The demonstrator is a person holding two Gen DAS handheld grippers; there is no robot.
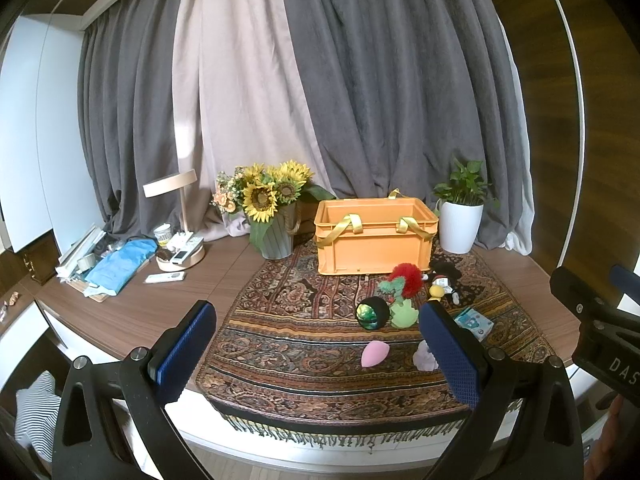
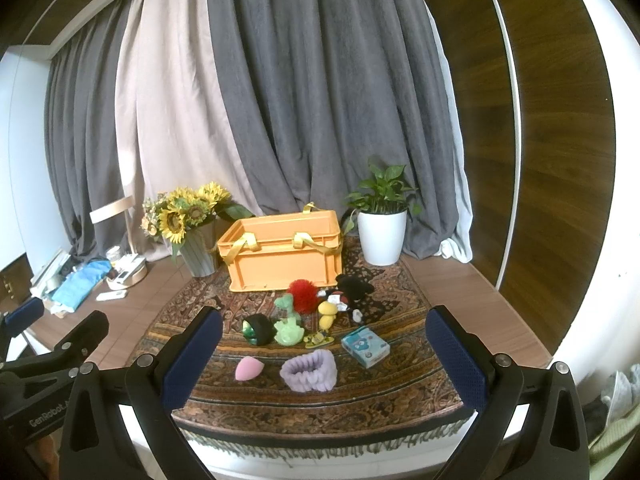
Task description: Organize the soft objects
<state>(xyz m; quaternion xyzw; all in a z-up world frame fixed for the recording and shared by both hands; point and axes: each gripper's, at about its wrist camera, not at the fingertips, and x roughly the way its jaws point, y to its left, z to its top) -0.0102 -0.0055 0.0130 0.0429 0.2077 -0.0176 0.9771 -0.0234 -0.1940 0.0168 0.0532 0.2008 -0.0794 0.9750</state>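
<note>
An orange crate with yellow handles stands at the back of a patterned rug. In front of it lie soft things: a red fuzzy ball, a black plush, green toys, a black-and-green ball, a pink sponge egg, a lilac scrunchie band and a blue tissue pack. My left gripper and right gripper both hover open before the rug's near edge, holding nothing.
A sunflower vase stands left of the crate, a white plant pot right of it. A lamp with clutter and blue cloth fill the far left. Grey curtains hang behind.
</note>
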